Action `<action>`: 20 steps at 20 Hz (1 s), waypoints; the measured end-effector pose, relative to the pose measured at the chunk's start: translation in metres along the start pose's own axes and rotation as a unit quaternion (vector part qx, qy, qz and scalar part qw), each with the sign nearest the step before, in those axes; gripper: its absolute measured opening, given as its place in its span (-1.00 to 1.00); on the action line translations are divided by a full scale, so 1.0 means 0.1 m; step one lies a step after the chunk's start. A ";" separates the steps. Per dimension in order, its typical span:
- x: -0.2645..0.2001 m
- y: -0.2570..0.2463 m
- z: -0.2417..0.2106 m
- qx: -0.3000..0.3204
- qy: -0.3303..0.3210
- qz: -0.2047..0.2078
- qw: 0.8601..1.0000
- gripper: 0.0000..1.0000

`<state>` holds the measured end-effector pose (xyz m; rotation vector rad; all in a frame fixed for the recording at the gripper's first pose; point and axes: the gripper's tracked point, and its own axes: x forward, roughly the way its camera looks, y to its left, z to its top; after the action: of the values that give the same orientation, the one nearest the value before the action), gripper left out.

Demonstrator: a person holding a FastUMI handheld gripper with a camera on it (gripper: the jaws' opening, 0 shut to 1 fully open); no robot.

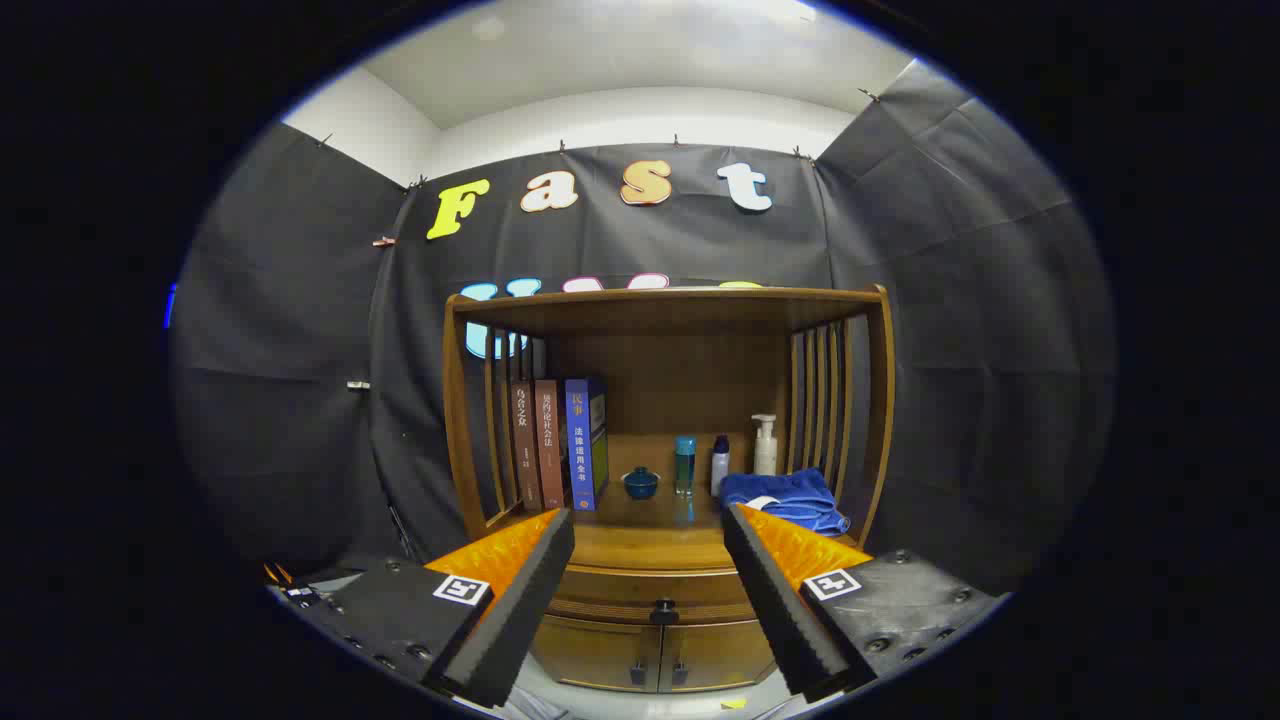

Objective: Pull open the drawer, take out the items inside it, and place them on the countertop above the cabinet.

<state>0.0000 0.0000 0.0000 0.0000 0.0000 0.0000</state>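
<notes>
Straight ahead of us, between the two spread fingers, sits the drawer (655, 585) of the wooden cabinet (665, 480), and its small dark knob (663, 606) lies just about on the midline of our gripper (648, 520). We carry the fingers wide apart with nothing between them, and they are well short of the cabinet, touching nothing. That is the relation the coming move turns on: the knob is dead ahead but lower than the fingertips, so we judge the approach needs a forward reach with a drop, not a sideways shift. The drawer front runs left to right across our view, its long axis square to our line of approach, so a straight pull back toward us should slide it out. The drawer looks fully closed, so whatever is inside is hidden from us and we cannot say what it holds. Above the drawer is the countertop (640, 545), where the items are meant to go; it already carries three books (560, 445) standing at the left, a small blue lidded cup (641, 483), two slim bottles (700, 463), a pump bottle (765, 445) and a folded blue towel (785, 498) at the right. Below the drawer we see two cupboard doors (655, 655) with their own handles, which we must not mistake for the knob.
</notes>
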 end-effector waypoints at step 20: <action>-0.10 0.00 0.02 -0.003 -0.002 -0.004 1.000 0.97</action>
<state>-0.0100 -0.0004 0.0021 -0.0059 -0.0042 -0.0088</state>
